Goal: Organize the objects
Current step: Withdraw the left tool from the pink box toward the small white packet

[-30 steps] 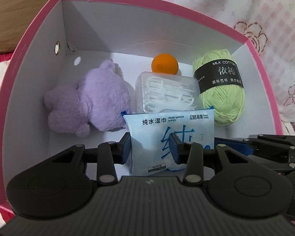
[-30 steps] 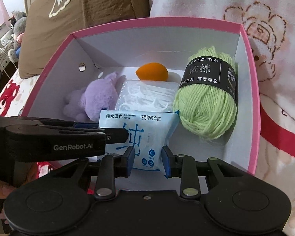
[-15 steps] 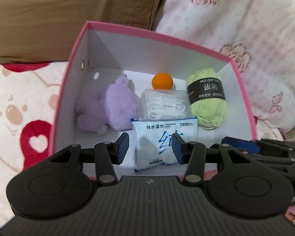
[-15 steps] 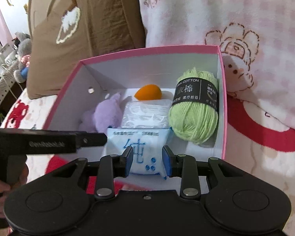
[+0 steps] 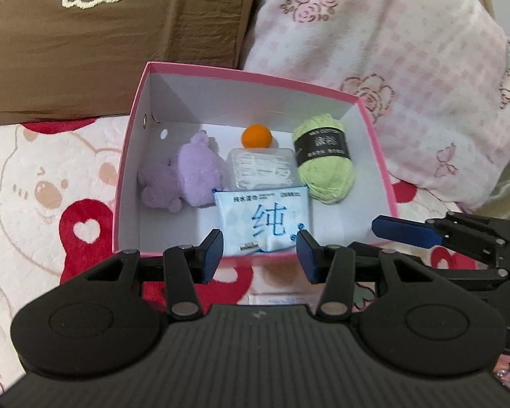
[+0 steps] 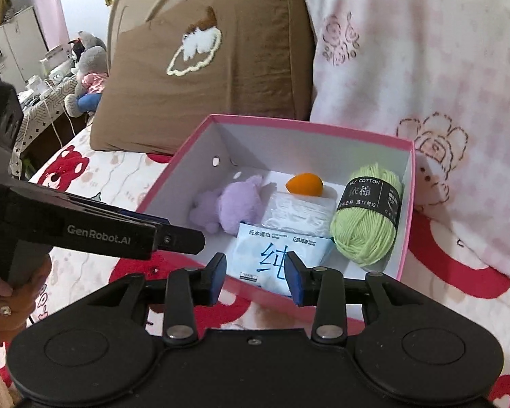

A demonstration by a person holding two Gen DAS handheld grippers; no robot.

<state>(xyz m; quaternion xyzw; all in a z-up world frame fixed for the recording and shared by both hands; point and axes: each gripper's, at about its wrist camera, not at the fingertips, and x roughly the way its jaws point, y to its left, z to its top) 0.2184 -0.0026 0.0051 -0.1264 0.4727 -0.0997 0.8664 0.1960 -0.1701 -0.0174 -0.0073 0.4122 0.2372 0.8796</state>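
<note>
A pink box [image 5: 129,156] [image 6: 409,204] with a white inside sits on the bed. In it lie a purple plush toy [image 5: 187,173] [image 6: 231,204], an orange ball [image 5: 256,137] [image 6: 304,184], a clear plastic case [image 5: 261,168] [image 6: 299,212], a green yarn ball [image 5: 324,166] [image 6: 367,219] and a blue wet-wipes pack [image 5: 263,219] [image 6: 275,255]. My left gripper [image 5: 260,255] is open and empty, held back above the box's near rim. My right gripper [image 6: 255,273] is open and empty, also outside the near rim.
A brown pillow [image 5: 119,34] [image 6: 214,64] and a pink floral quilt [image 5: 391,40] [image 6: 425,51] lie behind the box. The bedsheet [image 5: 44,187] has red bear prints. A desk with plush toys [image 6: 85,68] stands far left.
Both grippers have pulled back and up out of the box. The wet-wipes pack, which lay between the fingers, now rests in the box, and the box looks smaller.
</note>
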